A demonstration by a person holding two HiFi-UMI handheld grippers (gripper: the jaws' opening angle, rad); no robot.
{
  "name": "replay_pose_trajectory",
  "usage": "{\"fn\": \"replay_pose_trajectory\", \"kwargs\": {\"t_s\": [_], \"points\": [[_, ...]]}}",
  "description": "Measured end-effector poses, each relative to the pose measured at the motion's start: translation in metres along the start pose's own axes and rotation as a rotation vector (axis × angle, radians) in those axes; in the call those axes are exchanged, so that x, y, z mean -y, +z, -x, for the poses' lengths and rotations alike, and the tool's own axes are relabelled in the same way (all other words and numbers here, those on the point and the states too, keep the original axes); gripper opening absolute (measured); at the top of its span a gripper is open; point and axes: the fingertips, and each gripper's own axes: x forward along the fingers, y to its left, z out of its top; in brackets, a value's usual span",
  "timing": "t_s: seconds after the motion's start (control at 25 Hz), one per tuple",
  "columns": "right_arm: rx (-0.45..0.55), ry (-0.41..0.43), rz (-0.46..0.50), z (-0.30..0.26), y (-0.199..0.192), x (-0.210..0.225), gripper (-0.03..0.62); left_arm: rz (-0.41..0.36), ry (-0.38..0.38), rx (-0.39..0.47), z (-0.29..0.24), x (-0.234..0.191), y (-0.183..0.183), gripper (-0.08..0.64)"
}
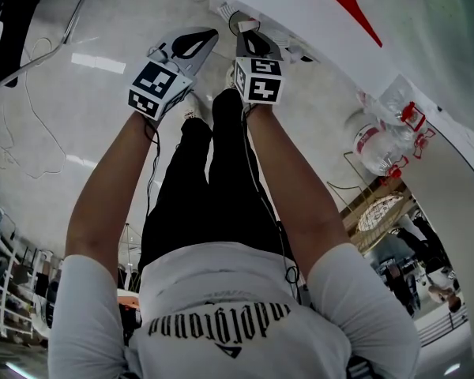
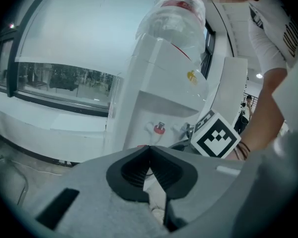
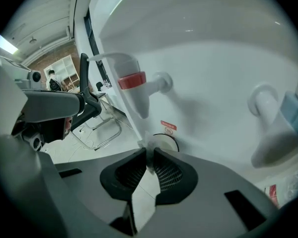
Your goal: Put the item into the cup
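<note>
Item one, the left gripper [image 2: 149,148]: its jaws are closed tip to tip with nothing between them, and we judge it is held forward only as an idle partner. Item two, the right gripper [image 3: 149,153]: its jaws are drawn almost together on a thin pale item [image 3: 147,147], a whitish sliver whose kind we cannot tell. It is pinched at the tips so that its upper edge stands free, which we take to be in readiness for release. Both grippers are raised side by side before a white water dispenser [image 2: 149,83], the right one close under the red tap [image 3: 131,81]. Item three, containers: a clear water bottle [image 2: 176,19] sits upturned on the dispenser, and we cannot make out how full it is. Just beyond the right jaws lies a dark-rimmed round opening [image 3: 165,142]. We cannot tell whether this is the cup or a fitting of the dispenser, and we see nothing inside it. We therefore record the item as not yet deposited.
</note>
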Motion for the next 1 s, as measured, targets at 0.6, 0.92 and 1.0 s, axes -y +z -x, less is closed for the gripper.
{"fn": "replay_pose_trajectory", "kwargs": {"t_s": [0.6, 0.92, 1.0], "points": [[-0.017, 0.019, -0.041, 0.002, 0.001, -0.006, 0.101, 0.017, 0.025, 0.003, 0.014, 0.001, 0.003, 0.015], [0.019, 0.065, -0.03, 0.041, 0.017, -0.037, 0.1, 0.058, 0.074, 0.04, 0.052, 0.008, 0.02, 0.015], [0.031, 0.073, -0.011, 0.058, 0.022, -0.046, 0.095, 0.064, 0.079, 0.048, 0.065, 0.017, 0.026, 0.015]]}}
